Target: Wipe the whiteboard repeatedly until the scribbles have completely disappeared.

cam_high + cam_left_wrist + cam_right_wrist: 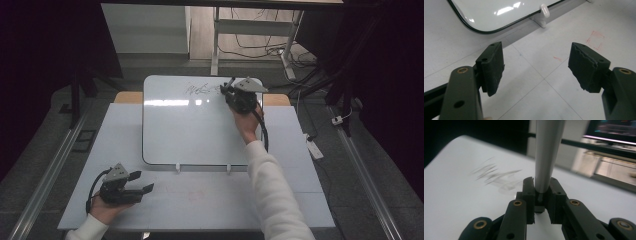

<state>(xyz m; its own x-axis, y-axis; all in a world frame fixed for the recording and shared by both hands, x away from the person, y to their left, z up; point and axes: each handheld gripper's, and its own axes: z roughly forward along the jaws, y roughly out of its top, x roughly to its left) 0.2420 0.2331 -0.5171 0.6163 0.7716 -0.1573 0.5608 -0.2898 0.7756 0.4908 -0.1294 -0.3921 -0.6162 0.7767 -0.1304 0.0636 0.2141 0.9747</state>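
A white whiteboard (190,130) lies on the table, with faint grey scribbles (202,90) near its far edge. My right gripper (227,90) hovers at the board's far right corner, beside the scribbles. In the right gripper view it (541,192) is shut on a grey marker (547,152) that stands up between the jaws, with the smeared scribbles (496,176) just left of it. My left gripper (142,182) rests at the table's near left, open. In the left gripper view its jaws (536,67) stand wide apart with nothing between them, over bare table below the board's corner (494,12).
The white table (300,165) carries faint red pen marks (192,192) near the front, also a red square (596,40). White clips (544,11) hold the board's near edge. Desk legs and cables (260,45) stand behind; a power strip (315,148) lies on the floor at right.
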